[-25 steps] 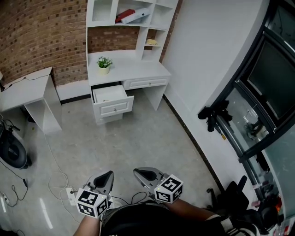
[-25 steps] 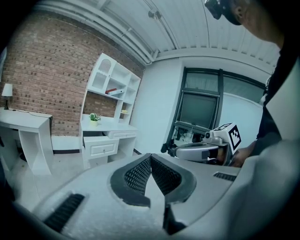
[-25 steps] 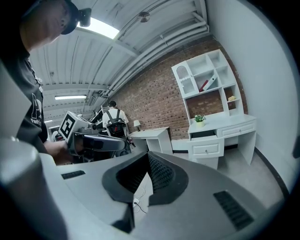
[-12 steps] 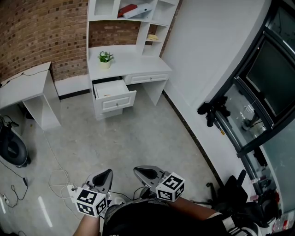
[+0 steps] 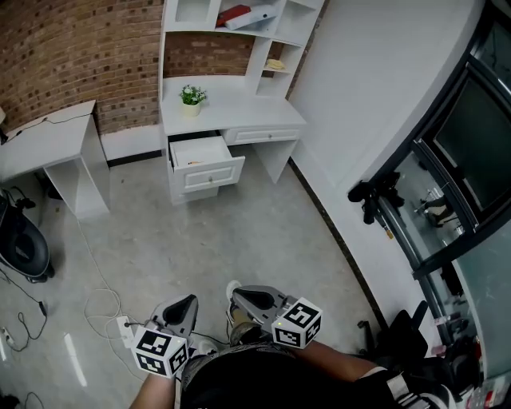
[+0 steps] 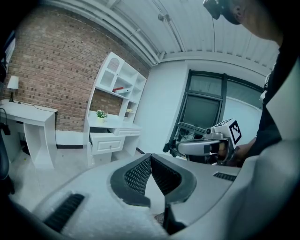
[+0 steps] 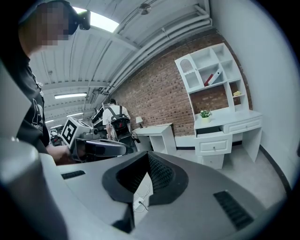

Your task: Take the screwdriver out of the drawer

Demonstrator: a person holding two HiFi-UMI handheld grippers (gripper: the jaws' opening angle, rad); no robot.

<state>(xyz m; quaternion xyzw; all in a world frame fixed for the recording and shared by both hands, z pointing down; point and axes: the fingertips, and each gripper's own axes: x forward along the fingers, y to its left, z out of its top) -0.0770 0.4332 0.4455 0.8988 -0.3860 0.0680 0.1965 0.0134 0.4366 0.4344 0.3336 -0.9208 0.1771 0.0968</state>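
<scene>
Left tongs (image 5: 185, 304) and right tongs (image 5: 244, 299) are side by side, both closed, tips together. The open drawer (image 5: 206, 164) lies well ahead of them, under the tabletop (image 5: 239, 116).

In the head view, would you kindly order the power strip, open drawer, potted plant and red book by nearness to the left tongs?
1. power strip, on the floor beside the left tongs
2. open drawer, under the desk
3. potted plant, on the desktop
4. red book, in the shelves
</scene>
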